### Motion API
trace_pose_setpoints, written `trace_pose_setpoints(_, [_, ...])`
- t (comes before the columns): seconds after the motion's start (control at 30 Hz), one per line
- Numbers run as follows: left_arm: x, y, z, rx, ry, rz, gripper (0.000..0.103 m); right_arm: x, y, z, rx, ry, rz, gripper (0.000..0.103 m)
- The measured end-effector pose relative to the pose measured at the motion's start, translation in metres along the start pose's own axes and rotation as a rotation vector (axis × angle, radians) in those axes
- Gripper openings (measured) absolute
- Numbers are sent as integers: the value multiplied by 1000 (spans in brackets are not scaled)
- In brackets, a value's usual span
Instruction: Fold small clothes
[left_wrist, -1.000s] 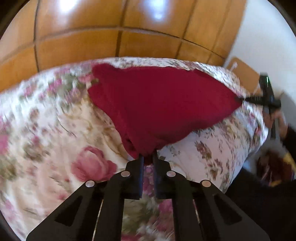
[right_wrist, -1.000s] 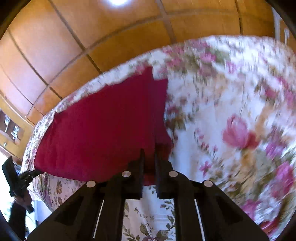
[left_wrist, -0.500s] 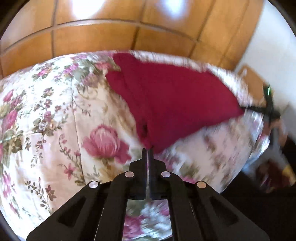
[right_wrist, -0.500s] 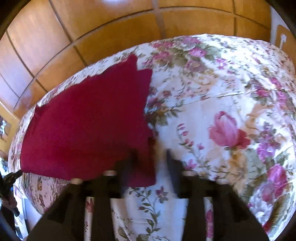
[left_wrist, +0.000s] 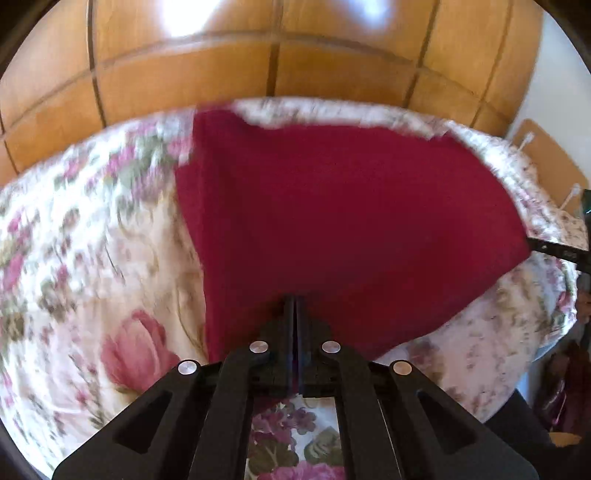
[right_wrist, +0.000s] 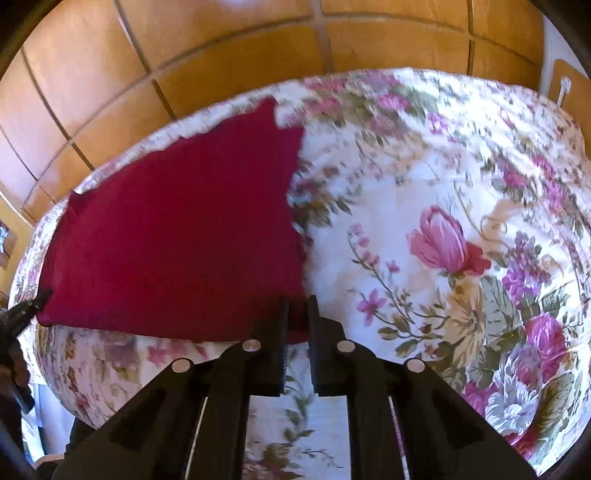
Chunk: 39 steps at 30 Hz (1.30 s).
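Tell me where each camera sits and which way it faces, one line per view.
Left wrist: rides on the left claw, looking steeply down along its shut fingers at the red cloth on the floral bedspread; the other claw's black tip shows at right.
Right wrist: rides on the right claw, looking down at the cloth's near right corner, fingers slightly apart.
Shared: cloth, bedspread, wooden panelling.

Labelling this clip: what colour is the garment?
Dark red garment, plain; clearest in the right wrist view.
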<state>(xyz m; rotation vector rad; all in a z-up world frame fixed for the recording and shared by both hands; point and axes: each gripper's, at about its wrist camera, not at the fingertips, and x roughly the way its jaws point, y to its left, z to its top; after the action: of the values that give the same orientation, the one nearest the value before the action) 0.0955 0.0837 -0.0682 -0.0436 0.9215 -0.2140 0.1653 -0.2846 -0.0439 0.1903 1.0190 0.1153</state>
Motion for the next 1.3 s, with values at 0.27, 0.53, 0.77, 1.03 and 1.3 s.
trace_pose_setpoints(0.27, [-26, 13, 14, -81, -90, -22, 0, -23, 12, 26, -20, -118, -47, 46])
trace_pose_setpoints(0.53, [-3, 22, 66, -177, -123, 81, 0, 10, 96, 73, -184, -162, -19, 60])
trace_pose_setpoints(0.77, [39, 53, 92, -307, -36, 126, 0, 59, 115, 106, -192, -146, -41, 64])
trace_pose_setpoints(1.03, [75, 72, 85, -356, -22, 242, 1, 95, 88, 101, -99, -204, -20, 81])
trace_pose_setpoints(1.3, [41, 35, 90, -280, -124, 357, 1, 94, 88, 101, -103, -216, -4, 82])
